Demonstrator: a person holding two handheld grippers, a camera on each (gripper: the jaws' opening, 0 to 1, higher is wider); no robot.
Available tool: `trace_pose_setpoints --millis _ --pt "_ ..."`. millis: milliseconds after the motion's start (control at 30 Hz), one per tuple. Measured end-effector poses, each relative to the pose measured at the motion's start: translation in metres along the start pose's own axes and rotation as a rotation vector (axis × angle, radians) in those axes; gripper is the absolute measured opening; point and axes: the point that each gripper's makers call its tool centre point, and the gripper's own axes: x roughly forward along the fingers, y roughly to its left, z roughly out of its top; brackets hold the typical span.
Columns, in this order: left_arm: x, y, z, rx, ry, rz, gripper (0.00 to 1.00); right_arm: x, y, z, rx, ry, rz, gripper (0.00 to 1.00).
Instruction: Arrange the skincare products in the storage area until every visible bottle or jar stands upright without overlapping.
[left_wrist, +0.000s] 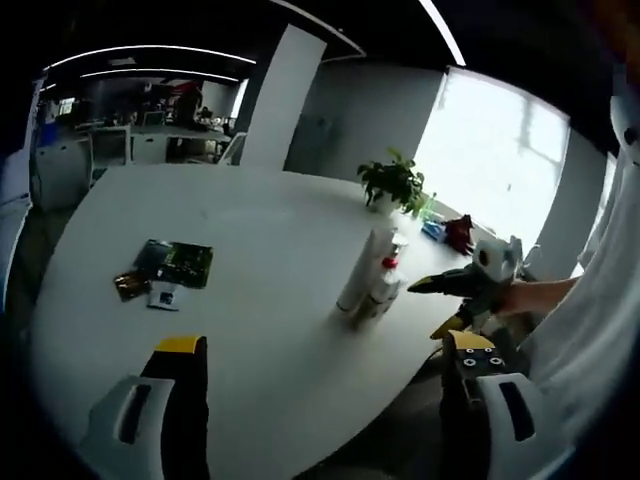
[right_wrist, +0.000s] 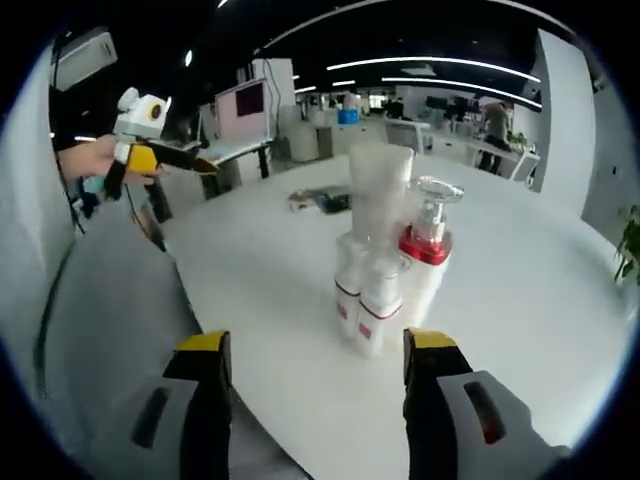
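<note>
White table, upright bottles clustered

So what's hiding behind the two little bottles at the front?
In the right gripper view, behind the two small white bottles stand a tall frosted bottle and a pump bottle with a red collar. Their lower parts are covered, so anything else behind can't be seen.
</note>
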Motion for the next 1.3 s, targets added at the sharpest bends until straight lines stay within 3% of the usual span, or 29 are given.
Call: trace_pose_setpoints --millis 133,300,533,800,900,1133,1300 --pt "-0.012 0.004 -0.013 -0.023 0.025 0.025 0.91 -0.004 0.012 0.005 0.004 -0.004 -0.007 0.73" --pt "-0.035 0.007 -0.040 -0.060 0.128 0.039 0.86 -0.009 0.025 0.017 0.070 -0.051 -0.014 0.78" --pt "-0.056 0.010 -0.046 -0.082 0.111 0.074 0.88 -0.019 0.040 0.021 0.115 -0.052 -0.033 0.83" --pt "-0.071 0.004 -0.054 -0.074 0.115 0.098 0.88 -0.031 0.041 0.021 0.161 -0.067 -0.067 0.92" --pt "-0.075 0.006 -0.056 -0.083 0.105 0.097 0.88 -0.035 0.038 0.018 0.179 -0.067 -0.093 1.00" --pt "-0.077 0.009 -0.058 -0.084 0.100 0.100 0.87 -0.044 0.049 0.013 0.207 -0.058 -0.102 1.00" --pt "-0.073 0.015 -0.052 -0.054 0.104 0.122 0.85 -0.048 0.044 0.011 0.230 -0.066 -0.113 1.00"
